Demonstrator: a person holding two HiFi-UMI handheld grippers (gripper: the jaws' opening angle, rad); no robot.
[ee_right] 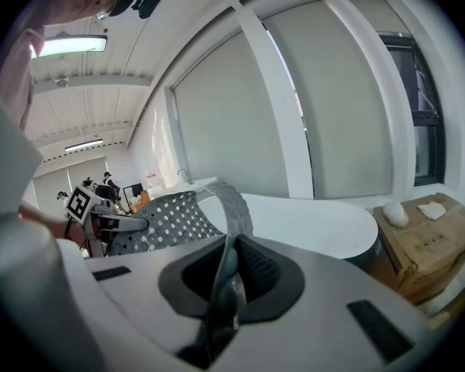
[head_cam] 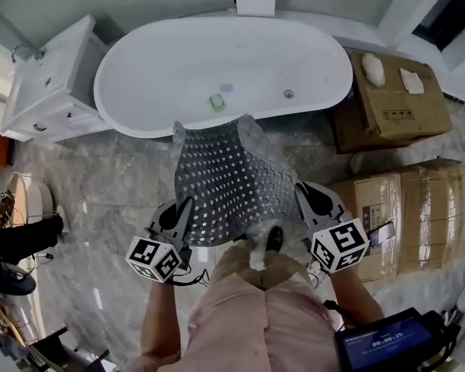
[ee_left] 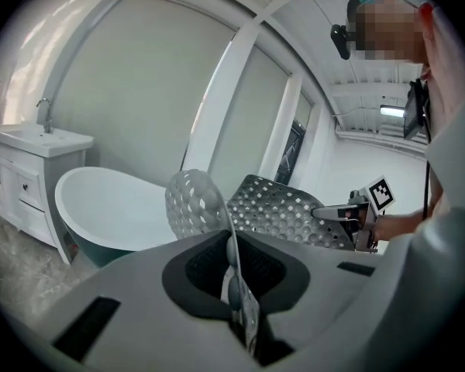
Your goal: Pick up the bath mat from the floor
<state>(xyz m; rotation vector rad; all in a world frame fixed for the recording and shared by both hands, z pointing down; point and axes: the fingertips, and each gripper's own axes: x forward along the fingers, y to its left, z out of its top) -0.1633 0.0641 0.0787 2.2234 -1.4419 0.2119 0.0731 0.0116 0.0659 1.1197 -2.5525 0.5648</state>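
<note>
The bath mat (head_cam: pixel 231 180) is a grey, perforated sheet that hangs in the air between my two grippers, off the marble floor. My left gripper (head_cam: pixel 184 205) is shut on its near left edge, and my right gripper (head_cam: pixel 301 194) is shut on its near right edge. In the left gripper view the bath mat (ee_left: pixel 275 209) curls up out of the shut left gripper (ee_left: pixel 231 273), with the other gripper at its far side. In the right gripper view the bath mat (ee_right: pixel 170 217) rises in a fold from the shut right gripper (ee_right: pixel 226 285).
A white freestanding bathtub (head_cam: pixel 178 60) lies just beyond the mat. A white vanity cabinet (head_cam: pixel 50 84) with a tap stands at the left. Cardboard boxes (head_cam: pixel 391 103) are stacked at the right. The person's legs and shoes are below the mat.
</note>
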